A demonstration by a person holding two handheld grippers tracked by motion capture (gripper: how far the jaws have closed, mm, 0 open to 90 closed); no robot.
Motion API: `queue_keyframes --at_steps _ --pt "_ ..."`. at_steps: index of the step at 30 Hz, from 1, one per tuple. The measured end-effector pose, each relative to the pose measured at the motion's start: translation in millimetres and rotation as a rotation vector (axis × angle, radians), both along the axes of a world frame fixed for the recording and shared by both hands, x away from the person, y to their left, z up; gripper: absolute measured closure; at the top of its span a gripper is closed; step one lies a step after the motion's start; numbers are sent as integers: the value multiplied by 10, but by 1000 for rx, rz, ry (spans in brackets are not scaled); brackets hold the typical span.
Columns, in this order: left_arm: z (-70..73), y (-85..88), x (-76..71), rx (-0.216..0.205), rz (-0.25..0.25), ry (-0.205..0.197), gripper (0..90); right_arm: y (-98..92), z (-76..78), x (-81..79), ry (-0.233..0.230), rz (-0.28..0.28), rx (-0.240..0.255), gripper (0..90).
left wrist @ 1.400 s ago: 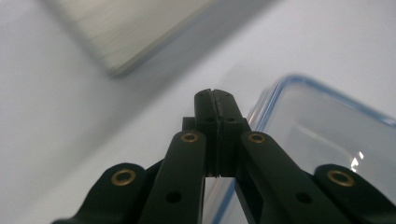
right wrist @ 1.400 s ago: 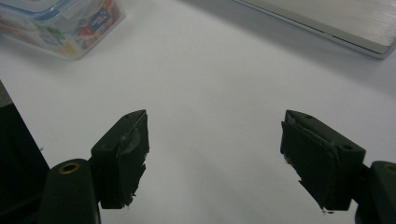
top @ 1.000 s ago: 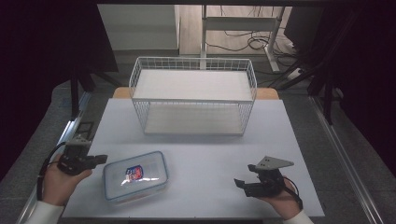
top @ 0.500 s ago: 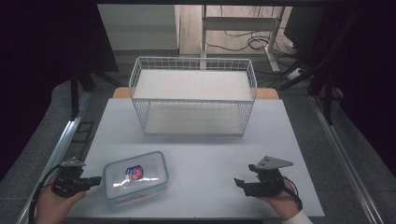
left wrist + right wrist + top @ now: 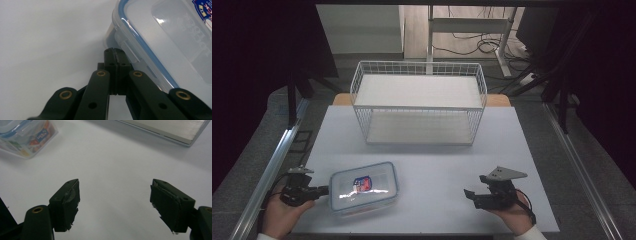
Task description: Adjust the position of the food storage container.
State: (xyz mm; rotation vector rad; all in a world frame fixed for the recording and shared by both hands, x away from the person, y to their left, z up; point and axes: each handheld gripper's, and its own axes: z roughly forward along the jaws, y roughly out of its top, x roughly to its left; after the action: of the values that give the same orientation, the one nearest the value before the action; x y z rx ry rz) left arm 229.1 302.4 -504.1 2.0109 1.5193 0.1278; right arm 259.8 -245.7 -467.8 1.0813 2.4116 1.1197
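Two grippers are held low at the near edge of the white table (image 5: 432, 150), one at each side. Much of the left hand (image 5: 282, 216) is cut off by the bottom of the high view, and its gripper is small and dark there, so little of its shape can be made out from above. In the left gripper view, the clear plastic container (image 5: 175, 42) with its blue-rimmed lid is cropped by the top and right edges, and its printed label is seen only as a corner. In the right gripper view the same container (image 5: 27, 135) is cut off at the upper left, and a pale metal edge at the upper right is only partly seen.

The left gripper (image 5: 323, 190) is held level and pointed toward the container's left end, on the table's near left part. Its jaws are pressed together, with nothing between them; their tips lie just beside the container's side clasp (image 5: 126, 47), and whether they touch it cannot be told.

The right gripper (image 5: 472, 195) is cradled in the right hand (image 5: 512, 215), resting low over the table and pointed leftward, well apart from the container. Its jaws are spread wide over bare table. A white wire basket (image 5: 419, 107) stands at the far side of the table.
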Motion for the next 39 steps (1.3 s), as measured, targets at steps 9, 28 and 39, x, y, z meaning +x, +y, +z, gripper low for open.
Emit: queue_keyframes --at_steps 9,28,39 --pt "15 -436 262 -1 -84 4 898 -8 -7 4 4 1 1 240" --pt "49 -1257 505 8 -255 -14 898 -31 -14 11 5 0 -2 240" --pt "27 -1327 514 -24 -276 -41 882 -18 -17 -5 -5 10 -2 240"
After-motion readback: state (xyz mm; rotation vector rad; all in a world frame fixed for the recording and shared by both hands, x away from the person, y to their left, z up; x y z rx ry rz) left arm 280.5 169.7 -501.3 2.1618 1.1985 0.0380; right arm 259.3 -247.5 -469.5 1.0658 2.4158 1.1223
